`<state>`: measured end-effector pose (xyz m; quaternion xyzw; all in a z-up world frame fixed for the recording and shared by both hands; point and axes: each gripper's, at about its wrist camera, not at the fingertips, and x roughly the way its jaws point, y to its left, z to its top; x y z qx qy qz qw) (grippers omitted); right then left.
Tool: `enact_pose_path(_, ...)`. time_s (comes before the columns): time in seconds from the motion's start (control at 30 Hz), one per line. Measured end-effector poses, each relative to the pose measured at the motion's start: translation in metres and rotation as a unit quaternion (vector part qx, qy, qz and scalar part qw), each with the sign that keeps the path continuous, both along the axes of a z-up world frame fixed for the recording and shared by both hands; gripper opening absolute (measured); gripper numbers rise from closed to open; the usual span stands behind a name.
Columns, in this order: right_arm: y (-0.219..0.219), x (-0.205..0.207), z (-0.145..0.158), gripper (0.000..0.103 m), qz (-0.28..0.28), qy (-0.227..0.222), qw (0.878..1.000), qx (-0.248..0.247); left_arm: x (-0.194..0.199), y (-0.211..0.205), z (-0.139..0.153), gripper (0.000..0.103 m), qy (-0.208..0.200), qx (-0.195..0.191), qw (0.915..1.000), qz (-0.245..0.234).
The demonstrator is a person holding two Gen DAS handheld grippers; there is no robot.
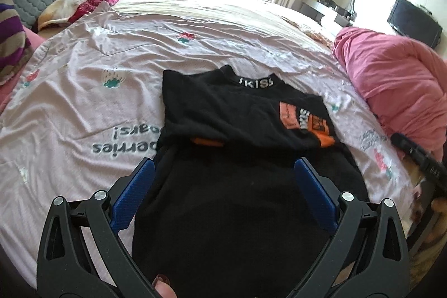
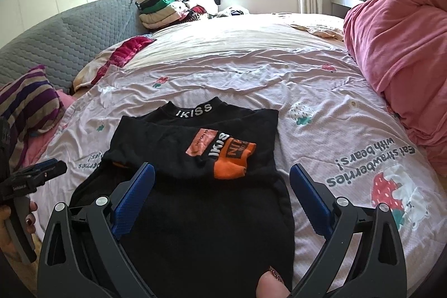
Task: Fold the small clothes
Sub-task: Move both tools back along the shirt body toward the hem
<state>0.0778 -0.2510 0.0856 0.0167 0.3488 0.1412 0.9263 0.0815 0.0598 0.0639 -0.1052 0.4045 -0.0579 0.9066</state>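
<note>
Black knit top (image 1: 237,130) with white-lettered collar and orange-cuffed sleeves, lying partly folded on the pink strawberry-print bedspread (image 1: 83,69).

Both sleeves are laid across the chest, presumably to narrow the garment before the hem is brought up. Left gripper (image 1: 225,172) and right gripper (image 2: 222,180) hover over the lower half, blue-padded fingers (image 1: 134,194) spread wide, pinching nothing. Right wrist view alone shows the left gripper from the side at the garment's left edge, and the sleeve's orange cuff (image 2: 233,161) in full; left wrist view shows only a dark part of the right tool at the frame's edge.
</note>
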Motion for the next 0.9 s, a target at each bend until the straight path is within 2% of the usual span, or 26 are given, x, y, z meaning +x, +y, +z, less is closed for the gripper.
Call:
enact_pose_path(0.5,-0.012,-0.038,-0.007,0.096,0.008,0.001,1.0,-0.001,-0.048,0.007,-0.003,0.093,0.008,0.028,0.9995,0.012)
enact_pose_path(0.9,-0.026,-0.06,-0.032,0.096,0.001,0.02,1.0,-0.011,-0.07,0.029,-0.027,0.093,0.039,0.03,0.9982,0.034)
